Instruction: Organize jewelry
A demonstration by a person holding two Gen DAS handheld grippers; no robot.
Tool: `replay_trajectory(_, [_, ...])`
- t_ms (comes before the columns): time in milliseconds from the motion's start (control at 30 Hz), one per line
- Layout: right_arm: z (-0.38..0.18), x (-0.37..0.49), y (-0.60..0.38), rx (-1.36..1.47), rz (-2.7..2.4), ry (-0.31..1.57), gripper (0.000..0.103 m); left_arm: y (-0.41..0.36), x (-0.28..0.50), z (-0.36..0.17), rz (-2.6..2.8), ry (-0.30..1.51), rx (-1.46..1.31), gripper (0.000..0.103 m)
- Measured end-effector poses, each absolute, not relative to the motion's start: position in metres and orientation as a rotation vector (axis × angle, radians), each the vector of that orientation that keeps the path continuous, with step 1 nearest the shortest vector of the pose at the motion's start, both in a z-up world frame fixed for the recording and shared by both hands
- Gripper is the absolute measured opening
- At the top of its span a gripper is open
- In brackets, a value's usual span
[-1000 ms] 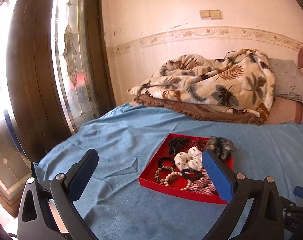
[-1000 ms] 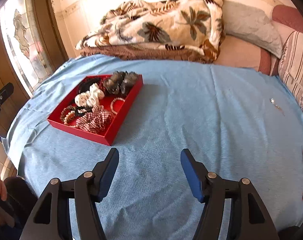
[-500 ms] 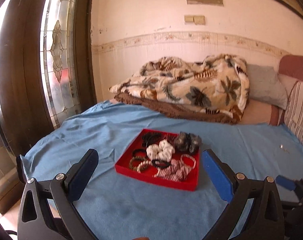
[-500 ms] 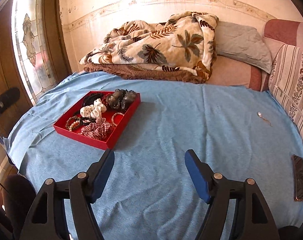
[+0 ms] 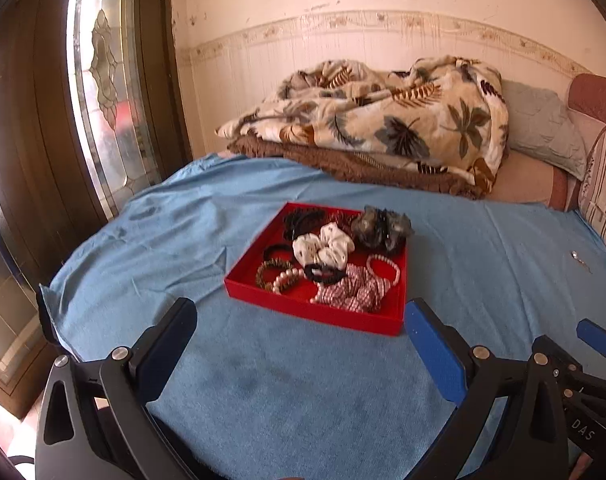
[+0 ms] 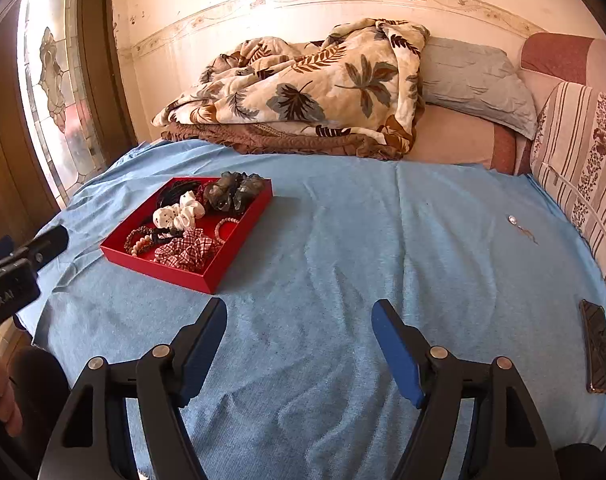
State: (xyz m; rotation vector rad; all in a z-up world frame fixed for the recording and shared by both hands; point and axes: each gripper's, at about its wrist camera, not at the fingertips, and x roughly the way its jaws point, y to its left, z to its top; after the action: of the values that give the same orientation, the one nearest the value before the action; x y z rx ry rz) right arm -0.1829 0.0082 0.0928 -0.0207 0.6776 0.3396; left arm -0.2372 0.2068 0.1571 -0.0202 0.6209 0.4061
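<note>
A red tray point(image 5: 315, 314) sits on the blue bed cover, also in the right wrist view point(image 6: 175, 272). It holds a white scrunchie point(image 5: 323, 246), a grey scrunchie point(image 5: 377, 226), a checked scrunchie point(image 5: 353, 290), black hair ties, and bead bracelets point(image 5: 281, 278). A small pendant on a chain point(image 6: 521, 228) lies loose on the cover at the right. My left gripper point(image 5: 299, 334) is open and empty, just short of the tray. My right gripper point(image 6: 299, 334) is open and empty, to the right of the tray.
A leaf-print blanket point(image 6: 303, 88) and a grey pillow point(image 6: 475, 80) lie at the back by the wall. A phone point(image 6: 595, 346) lies near the cover's right edge. A glass-panelled door point(image 5: 103, 80) stands at the left.
Both grippers pulled back and lifted, so the tray now sits farther ahead and more centred in the left view. Both stayed open.
</note>
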Motion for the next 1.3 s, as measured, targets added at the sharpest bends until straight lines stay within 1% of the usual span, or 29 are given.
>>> replay_trajectory(533, [0.088, -0.184, 0.018, -0.062, 0.334, 0.680, 0.082, 0.219, -0.228, 0.133, 0.419, 0.720, -0.043, 0.103])
replay_trajectory(1300, [0.082, -0.181, 0.027, -0.097, 0.325, 0.691, 0.083, 0.228, -0.221, 0.113, 0.396, 0.796, -0.091, 0.103])
